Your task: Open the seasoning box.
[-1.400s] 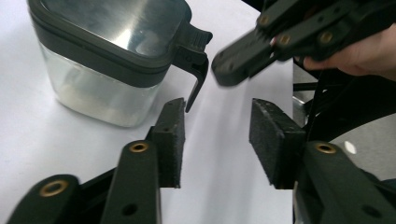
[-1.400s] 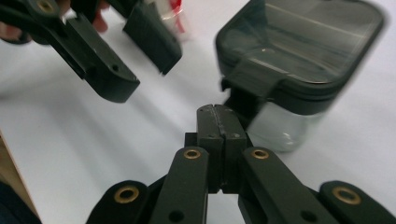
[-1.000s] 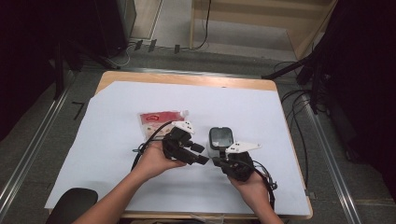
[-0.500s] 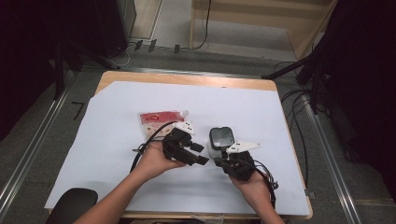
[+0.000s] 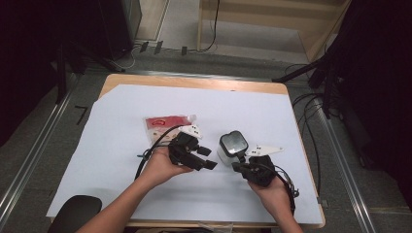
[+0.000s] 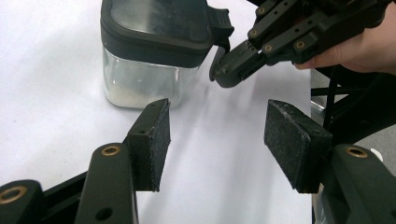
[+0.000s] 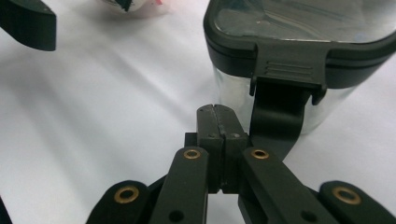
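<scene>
A: How does the left gripper (image 5: 210,165) stand?
B: Held in the left hand (image 5: 160,167), forearm coming up from the desk's (image 5: 145,80) near edge. Its jaws are spread wide, pads (image 6: 156,140) facing each other with bare gap between.
A: And the right gripper (image 7: 218,116)?
B: In the right hand (image 5: 274,194), nearer the desk's right edge. Its jaws are pressed together, nothing between them, tips pointing away from the person.

The container (image 6: 149,79) has clear, glossy walls like plastic or glass under a matt black plastic lid (image 7: 299,42) with a shiny clear window. The left gripper (image 6: 217,140) has rough, foam-like black pads (image 6: 156,140) on smooth plastic jaws with brass-coloured rivets. White matt paper (image 5: 97,145) covers the wooden desk (image 5: 194,81). The red pouch (image 5: 163,124), at the container's 9 o'clock, looks glossy.
</scene>
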Tool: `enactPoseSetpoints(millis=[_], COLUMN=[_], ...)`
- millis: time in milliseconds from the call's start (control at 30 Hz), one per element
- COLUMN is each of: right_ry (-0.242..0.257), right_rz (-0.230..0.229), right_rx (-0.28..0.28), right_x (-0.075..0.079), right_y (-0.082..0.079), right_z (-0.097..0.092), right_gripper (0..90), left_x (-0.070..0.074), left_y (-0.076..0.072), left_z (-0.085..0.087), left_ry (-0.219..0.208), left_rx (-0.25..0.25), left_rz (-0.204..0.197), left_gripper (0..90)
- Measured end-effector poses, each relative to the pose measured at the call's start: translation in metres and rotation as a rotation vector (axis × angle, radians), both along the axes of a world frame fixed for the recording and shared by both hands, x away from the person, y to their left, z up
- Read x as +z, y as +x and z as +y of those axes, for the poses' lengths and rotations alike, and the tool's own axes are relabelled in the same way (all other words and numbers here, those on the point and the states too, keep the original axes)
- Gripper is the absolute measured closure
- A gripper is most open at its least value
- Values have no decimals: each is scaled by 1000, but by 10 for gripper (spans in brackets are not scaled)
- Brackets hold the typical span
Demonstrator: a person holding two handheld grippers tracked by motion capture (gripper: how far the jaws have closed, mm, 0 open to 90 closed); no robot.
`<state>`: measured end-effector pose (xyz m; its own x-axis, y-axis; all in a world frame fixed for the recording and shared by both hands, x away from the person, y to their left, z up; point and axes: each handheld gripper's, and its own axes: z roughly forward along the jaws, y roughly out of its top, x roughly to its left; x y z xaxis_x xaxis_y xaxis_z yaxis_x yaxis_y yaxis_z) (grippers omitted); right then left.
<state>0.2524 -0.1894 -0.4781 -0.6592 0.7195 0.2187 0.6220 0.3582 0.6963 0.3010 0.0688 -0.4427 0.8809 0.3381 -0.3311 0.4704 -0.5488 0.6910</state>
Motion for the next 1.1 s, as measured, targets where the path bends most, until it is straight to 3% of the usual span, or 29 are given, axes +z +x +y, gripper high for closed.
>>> enactPoseSetpoints(millis=[167,733,1100], right_ry=[-11,-12,-25], right_rz=[1,34,24], right_rx=[-1,-85,-128], right_x=[0,1,1], right_y=[3,13,24], right_z=[-9,-43,-55], right_gripper=[900,900,900], left_x=[-1,-7,-14], left_y=[0,0,1], left_z=[0,-7,-23], left_ry=[4,-1,10], left_rx=[-4,-9,-17], left_rz=[1,1,0], left_gripper=[417,410,394])
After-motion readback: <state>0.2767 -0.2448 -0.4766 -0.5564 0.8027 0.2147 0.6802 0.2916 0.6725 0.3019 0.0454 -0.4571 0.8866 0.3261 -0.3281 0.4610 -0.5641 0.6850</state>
